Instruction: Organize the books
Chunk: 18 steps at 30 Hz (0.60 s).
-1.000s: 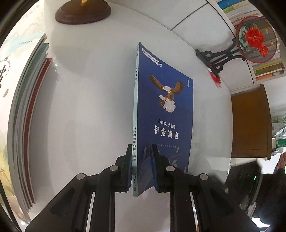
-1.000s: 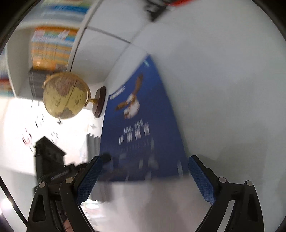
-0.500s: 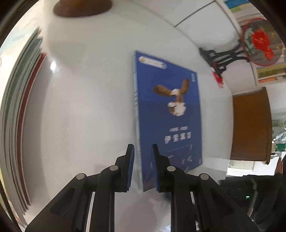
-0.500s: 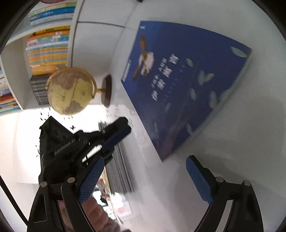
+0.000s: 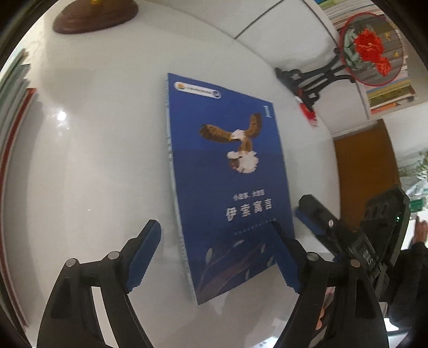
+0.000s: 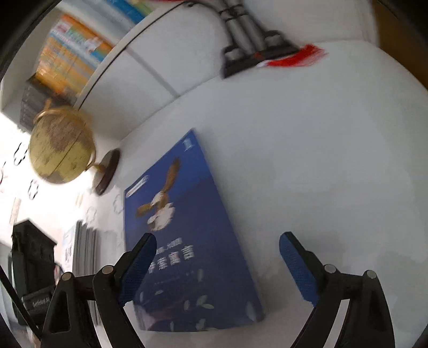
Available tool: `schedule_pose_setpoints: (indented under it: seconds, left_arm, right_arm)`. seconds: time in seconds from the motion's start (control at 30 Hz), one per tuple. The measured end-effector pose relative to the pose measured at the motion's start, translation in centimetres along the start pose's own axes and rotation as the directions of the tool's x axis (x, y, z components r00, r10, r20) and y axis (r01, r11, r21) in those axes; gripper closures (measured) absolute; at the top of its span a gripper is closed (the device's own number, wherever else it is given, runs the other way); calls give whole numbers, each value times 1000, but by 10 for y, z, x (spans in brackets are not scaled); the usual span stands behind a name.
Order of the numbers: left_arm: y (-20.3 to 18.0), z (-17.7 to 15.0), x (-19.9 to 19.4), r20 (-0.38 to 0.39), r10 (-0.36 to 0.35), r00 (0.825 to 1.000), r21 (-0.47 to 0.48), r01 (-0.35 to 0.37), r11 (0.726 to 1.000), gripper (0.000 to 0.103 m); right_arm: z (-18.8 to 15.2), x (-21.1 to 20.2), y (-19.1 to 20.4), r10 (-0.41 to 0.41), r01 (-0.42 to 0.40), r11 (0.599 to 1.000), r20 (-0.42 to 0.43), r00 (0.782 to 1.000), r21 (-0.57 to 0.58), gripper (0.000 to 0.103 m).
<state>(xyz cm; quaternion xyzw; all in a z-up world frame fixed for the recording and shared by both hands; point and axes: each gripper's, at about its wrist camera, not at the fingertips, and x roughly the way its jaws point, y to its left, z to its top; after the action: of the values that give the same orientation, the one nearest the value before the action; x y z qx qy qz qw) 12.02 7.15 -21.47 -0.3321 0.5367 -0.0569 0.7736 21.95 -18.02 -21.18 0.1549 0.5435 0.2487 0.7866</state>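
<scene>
A blue book [image 5: 230, 187] with an eagle on its cover lies cover up on the white table [image 5: 93, 160]. My left gripper [image 5: 214, 227] hangs over the book's near end with its jaws opening; the book is between the pads, which do not touch it. My right gripper [image 6: 218, 238] is open, its left finger over the same book [image 6: 187, 241] and its right finger over bare table. In the left wrist view the right gripper [image 5: 315, 214] sits just beyond the book's right edge.
A row of thin books [image 5: 13, 133] stands at the table's left side. At the back are a globe [image 6: 60, 150] on a dark wooden base [image 5: 93, 16] and a black stand [image 5: 307, 80] with a round red-flower fan [image 5: 371, 48]. Shelves of books [image 6: 72, 53] line the wall. A brown cabinet [image 5: 361, 187] is at right.
The left gripper, shut on the book's near edge before, has opened and let go. The book has tipped from standing on edge to cover up. The right gripper has swung over the book.
</scene>
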Motion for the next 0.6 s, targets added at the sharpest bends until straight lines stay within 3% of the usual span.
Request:
schedule_pose_setpoints:
  seconds: [0.07,0.2,0.3,0.37,0.4,0.43,0.47,0.5,0.6]
  left_arm:
    - [0,2,2,-3,-53,999,5,53,999,23]
    - [13,12,-8,4,-43,999,-22,43,999,23]
    - [28,10,-20,6,-33,999,-62,34,998,23]
    - [31,9,-23,5,-6,1000,-60,7,998,28]
    - [32,8,-23,2,-1,1000,-64,1,998,29]
    - [34,7,-23,-8,-18,1000,-79,18,997,30]
    - [36,6,-21,-18,-52,998,-104,50,993,30]
    - [37,4,-20,-22,-71,997,-121,68,990,30]
    - [35,1,-22,-10,-56,998,-110,54,992,32]
  right_arm:
    - [-1,6,5,113,-113,994,-52,992,-2,8]
    - [-8,8,-3,215,-212,976,-92,972,45,9]
    - [-20,8,-10,367,-353,927,-116,923,126,15]
    - [-33,2,-10,473,-458,878,-107,874,137,22]
    - [-39,1,-9,503,-487,861,-103,858,146,39]
    - [-46,3,-9,509,-490,857,-113,853,159,62]
    - [-54,10,-8,497,-471,864,-151,855,178,74]
    - [-61,17,-5,479,-448,875,-184,859,186,83]
    - [-80,31,5,442,-413,895,-208,872,168,92]
